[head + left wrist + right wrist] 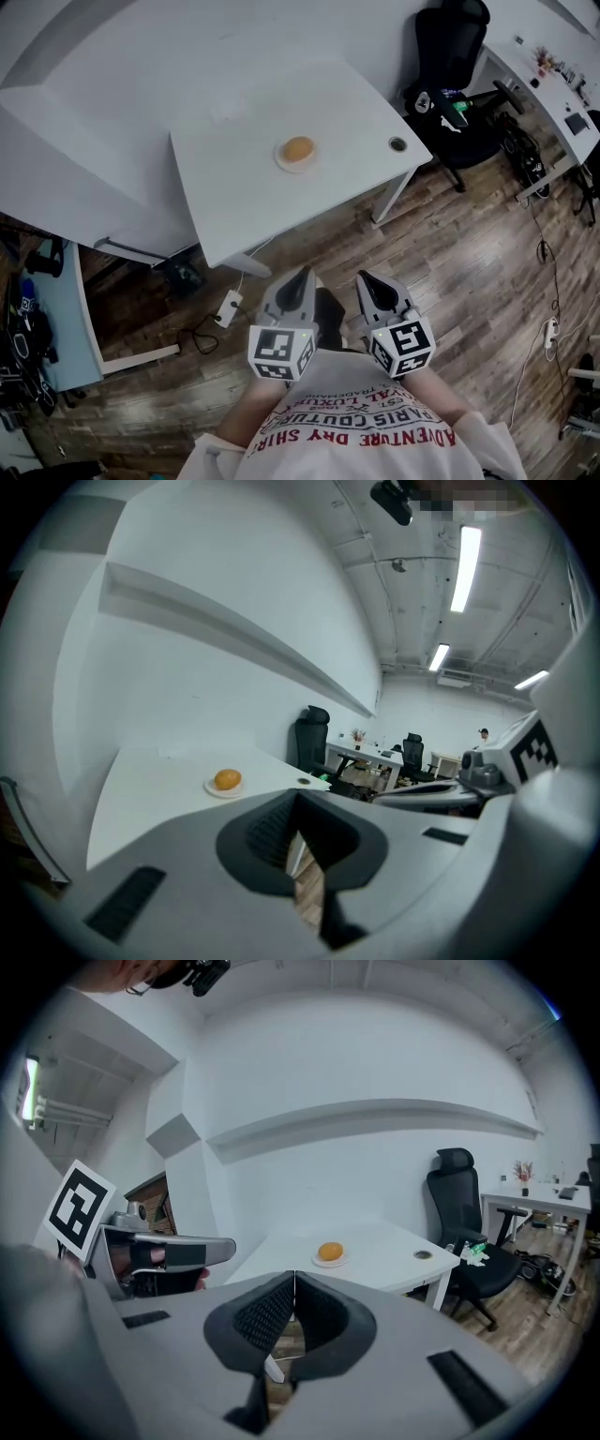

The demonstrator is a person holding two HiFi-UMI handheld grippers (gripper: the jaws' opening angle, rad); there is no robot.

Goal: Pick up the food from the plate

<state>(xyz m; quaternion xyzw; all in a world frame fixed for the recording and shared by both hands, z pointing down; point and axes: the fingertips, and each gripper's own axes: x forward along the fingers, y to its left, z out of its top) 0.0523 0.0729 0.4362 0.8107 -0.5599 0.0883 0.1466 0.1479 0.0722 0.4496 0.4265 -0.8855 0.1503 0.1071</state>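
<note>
An orange round piece of food (298, 148) lies on a small white plate (284, 162) near the middle of the white table (234, 178). The same food (227, 779) shows far ahead in the left gripper view, and again as the food (330, 1252) in the right gripper view. My left gripper (300, 278) and right gripper (367, 281) hang side by side close to the person's body, over the wooden floor and well short of the table. Both are shut with nothing between the jaws.
A black office chair (450, 70) stands at the table's right end. A round cable hole (398, 144) sits in the table's right corner. A power strip and cables (225, 309) lie on the floor under the table's near edge. A second desk (548, 89) stands far right.
</note>
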